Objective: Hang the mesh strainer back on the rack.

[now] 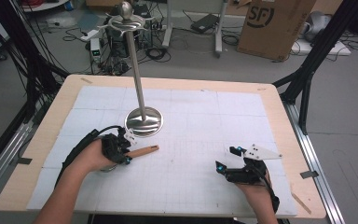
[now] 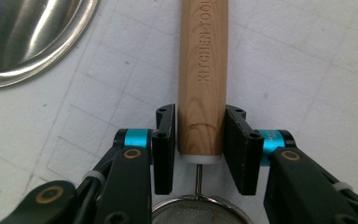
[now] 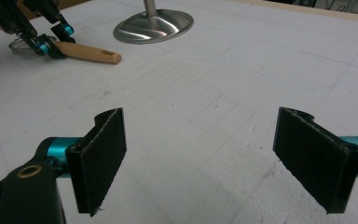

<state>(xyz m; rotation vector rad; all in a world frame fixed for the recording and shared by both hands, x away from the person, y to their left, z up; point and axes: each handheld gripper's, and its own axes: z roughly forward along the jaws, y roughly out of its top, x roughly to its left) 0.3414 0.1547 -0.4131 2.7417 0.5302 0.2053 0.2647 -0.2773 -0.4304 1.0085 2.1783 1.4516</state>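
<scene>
- Gripping the wooden handle of the strainer, the left gripper brackets it near its lower end, just above the white collar; the left jaw lies against the wood, while a thin gap may remain at the right jaw, so firm clamping cannot be confirmed.
- The strainer lies flat on the white mat, just beside the steel base of the hanging stand.
- Risk: the smooth round handle can roll or slide between the pads if lifted before the grip is firm.
- Risk: with the hold close to the mesh bowl, the long free handle can swing and strike the stand base or pole.
- The right gripper rests well apart with jaws spread wide and nothing between them, too far off to give support.
</scene>
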